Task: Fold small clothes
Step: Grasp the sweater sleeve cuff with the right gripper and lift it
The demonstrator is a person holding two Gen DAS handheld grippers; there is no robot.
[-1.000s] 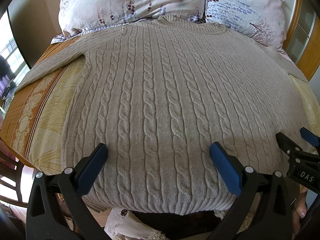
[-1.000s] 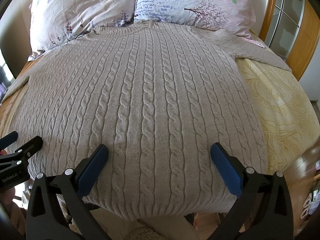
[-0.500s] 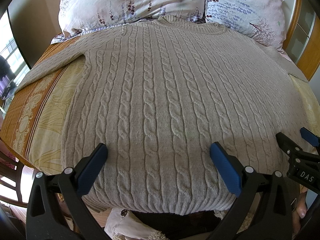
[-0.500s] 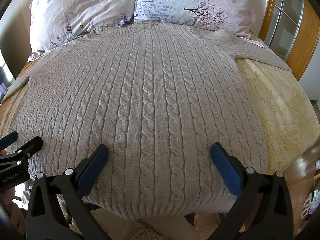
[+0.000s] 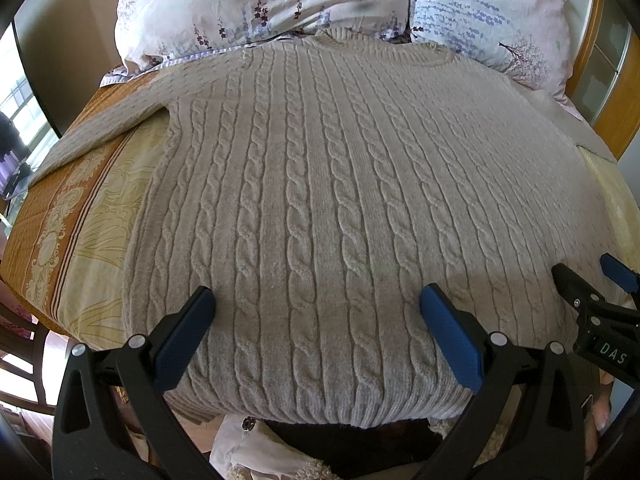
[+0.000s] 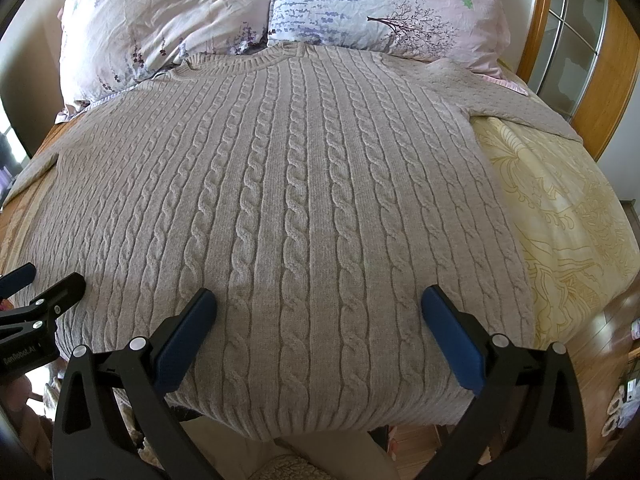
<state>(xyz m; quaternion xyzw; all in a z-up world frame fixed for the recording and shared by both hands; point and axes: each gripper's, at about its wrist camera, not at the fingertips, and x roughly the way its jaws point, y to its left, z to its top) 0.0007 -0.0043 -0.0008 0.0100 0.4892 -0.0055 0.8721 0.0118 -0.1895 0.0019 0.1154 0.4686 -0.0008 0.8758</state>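
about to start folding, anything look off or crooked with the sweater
Nothing stands out. The cable-knit sweater lies flat and straight on the bedspread, collar by the pillows, sleeves spread to either side. Both the left gripper and right gripper hover with jaws open above the hem.

Beige cable-knit sweater [image 5: 320, 208], floral pink pillows [image 5: 260, 4], yellow-orange patterned bedspread [image 5: 80, 216]
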